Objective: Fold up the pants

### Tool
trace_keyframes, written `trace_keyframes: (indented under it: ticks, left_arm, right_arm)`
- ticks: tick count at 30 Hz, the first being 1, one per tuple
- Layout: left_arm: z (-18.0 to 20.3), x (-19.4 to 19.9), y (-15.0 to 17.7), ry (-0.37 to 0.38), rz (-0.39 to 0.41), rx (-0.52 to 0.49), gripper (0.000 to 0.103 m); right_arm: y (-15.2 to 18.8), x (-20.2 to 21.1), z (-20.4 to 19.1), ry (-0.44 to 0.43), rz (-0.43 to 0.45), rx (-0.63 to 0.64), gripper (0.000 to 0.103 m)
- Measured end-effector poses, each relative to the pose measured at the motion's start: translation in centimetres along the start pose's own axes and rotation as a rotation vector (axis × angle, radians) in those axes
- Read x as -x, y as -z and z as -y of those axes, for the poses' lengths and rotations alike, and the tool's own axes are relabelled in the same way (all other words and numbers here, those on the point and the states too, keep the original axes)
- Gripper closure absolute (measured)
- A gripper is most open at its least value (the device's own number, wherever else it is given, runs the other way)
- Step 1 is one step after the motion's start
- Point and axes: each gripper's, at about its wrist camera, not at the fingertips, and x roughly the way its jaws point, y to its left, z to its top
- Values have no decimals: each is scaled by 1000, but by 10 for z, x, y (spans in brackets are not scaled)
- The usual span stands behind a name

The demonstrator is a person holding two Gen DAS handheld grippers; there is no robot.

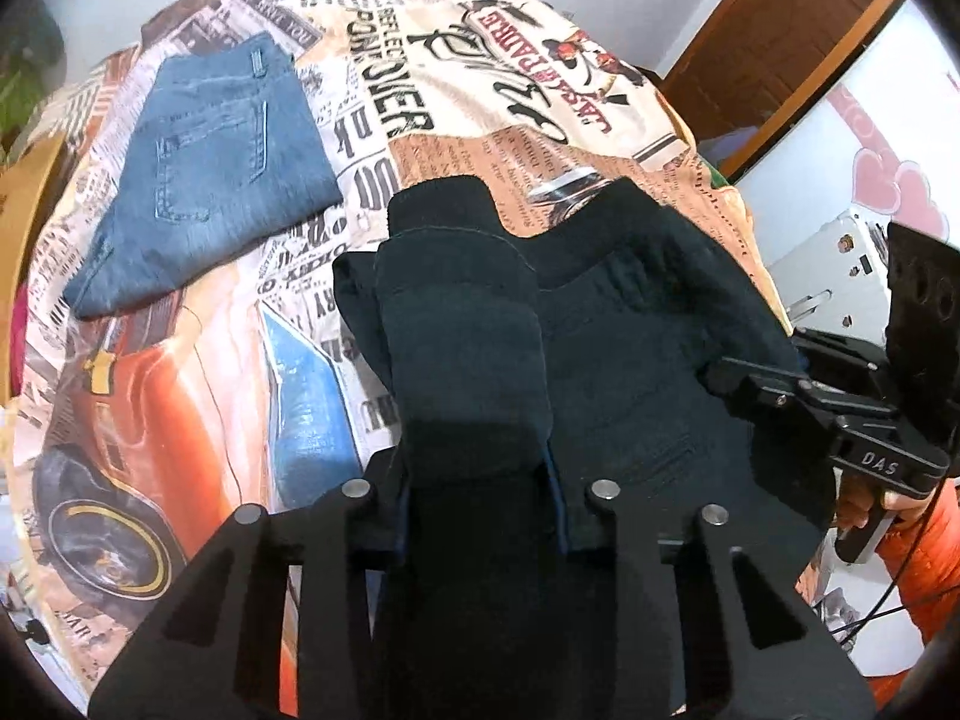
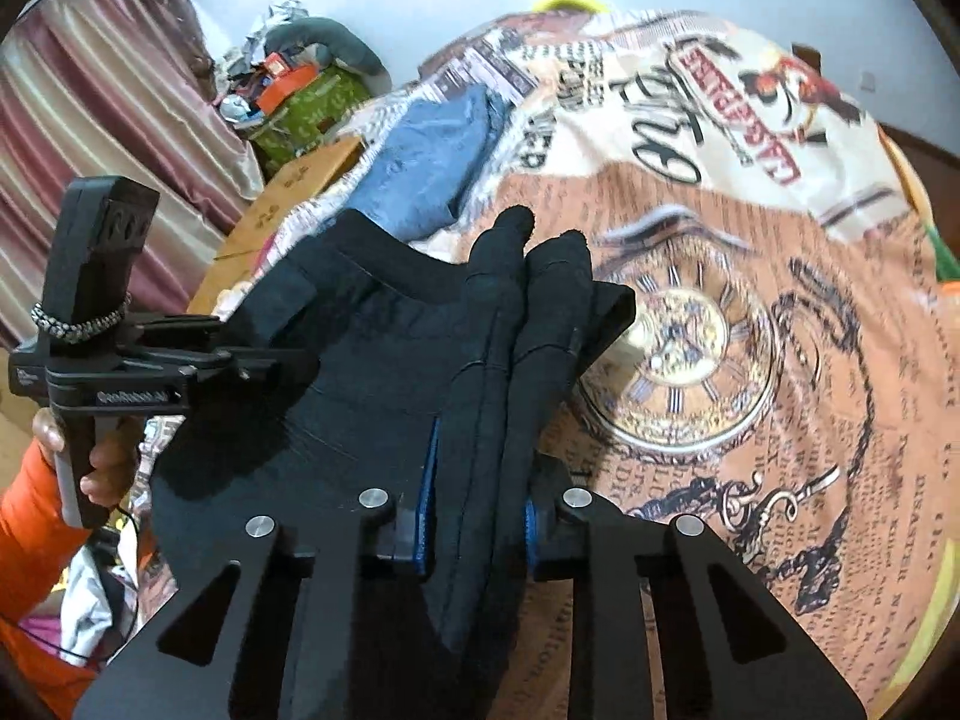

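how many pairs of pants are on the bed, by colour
black fabric pants, bunched and pinched in both claws: 1
blue denim pants, folded flat on the printed bedspread: 1
total: 2

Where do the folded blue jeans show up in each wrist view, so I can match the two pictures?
Left wrist view: the folded blue jeans lie upper left on the printed bedspread, left of the dark pants.
Right wrist view: the jeans sit upper centre-left, just beyond the dark pants.
Shared landmark: the red banner lettering on the bedspread.
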Motion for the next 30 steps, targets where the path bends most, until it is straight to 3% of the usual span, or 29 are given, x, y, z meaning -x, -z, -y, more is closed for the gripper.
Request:
trace_keyframes:
  ticks: [18,30]
  left_arm:
    - [10,105,-15,-48,276,-46,74]
    - [-48,163,-59,-121,454,35,74]
  right_arm:
    - [-44,59,-57,35,203,156,86]
    - [-121,43,-98,34,300,237,86]
